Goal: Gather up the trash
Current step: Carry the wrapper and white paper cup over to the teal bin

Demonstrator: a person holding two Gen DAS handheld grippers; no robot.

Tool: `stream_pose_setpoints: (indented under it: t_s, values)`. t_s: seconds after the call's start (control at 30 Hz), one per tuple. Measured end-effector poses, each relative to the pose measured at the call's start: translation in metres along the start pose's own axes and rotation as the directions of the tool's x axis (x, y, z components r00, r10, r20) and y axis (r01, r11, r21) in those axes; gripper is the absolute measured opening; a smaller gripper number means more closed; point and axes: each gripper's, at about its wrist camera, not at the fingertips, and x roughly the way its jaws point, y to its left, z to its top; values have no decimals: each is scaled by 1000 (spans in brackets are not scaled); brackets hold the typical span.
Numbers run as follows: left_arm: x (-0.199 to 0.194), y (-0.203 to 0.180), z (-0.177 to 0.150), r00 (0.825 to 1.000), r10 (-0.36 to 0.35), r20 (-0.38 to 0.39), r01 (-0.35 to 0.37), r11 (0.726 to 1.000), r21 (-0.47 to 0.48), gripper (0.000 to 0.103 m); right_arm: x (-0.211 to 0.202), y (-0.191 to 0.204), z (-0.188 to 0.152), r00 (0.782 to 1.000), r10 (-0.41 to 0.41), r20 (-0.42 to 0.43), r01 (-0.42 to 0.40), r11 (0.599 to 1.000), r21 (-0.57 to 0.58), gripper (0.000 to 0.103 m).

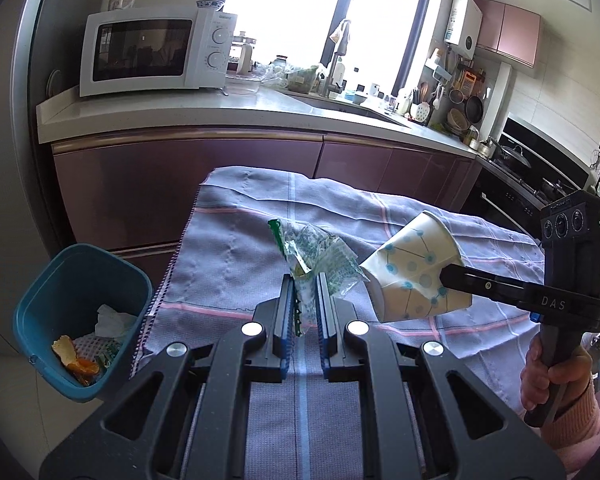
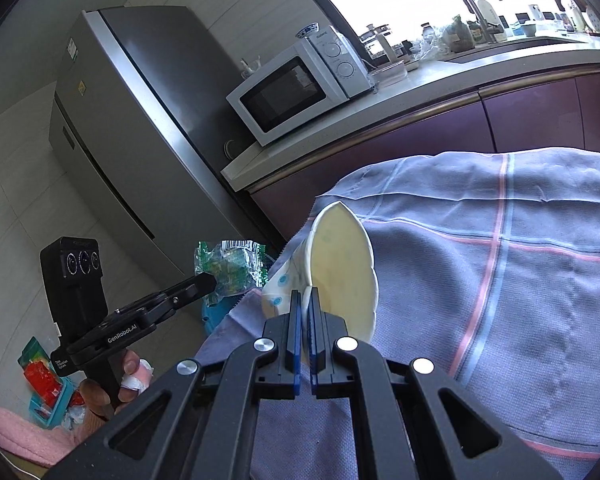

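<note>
Lower left of the left wrist view: blue bin (image 1: 80, 320) beside the table, already holding peel and tissue. Centre: left gripper (image 1: 305, 300) nearly shut on a crumpled green-printed wrapper (image 1: 320, 260), lifted clear above the checked cloth (image 1: 260, 208). Right of centre: right gripper (image 1: 446, 278) pinching the wall of a dotted paper cup (image 1: 416, 268), cup tipped on its side, mouth squashed oval. Far right: hand (image 1: 548, 376) wrapped around the black handle, tool levelled leftward.

In the right wrist view, left edge: bandaged fingers (image 2: 134, 372) on the other handle, wrapper (image 2: 230, 268) aloft past the table edge. Centre: jaws almost closed on the cup (image 2: 340, 264) rim, cloth (image 2: 500, 280) spread right.

Seemingly mid-carry, both pieces picked up, neither dropped yet. Next: swinging each load leftward over the bin, then opening the jaws; the light wrapper likely to cling or drift.
</note>
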Motion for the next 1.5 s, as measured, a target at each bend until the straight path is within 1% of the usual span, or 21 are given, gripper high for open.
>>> stream_pose_setpoints:
  t_s: [0.23, 0.77, 1.5]
  values:
    - [-12, 18, 1, 999, 30, 17, -30, 999, -27, 11, 19, 15, 6, 999, 36, -25, -37, 999, -25, 2]
    - [-34, 52, 1, 994, 95, 43, -92, 992, -82, 11, 53, 39, 17, 994, 85, -73, -89, 995, -52, 2]
    - [-57, 104, -4, 979, 194, 65, -182, 970, -161, 11, 109, 71, 28, 977, 134, -163, -150, 985, -90, 2]
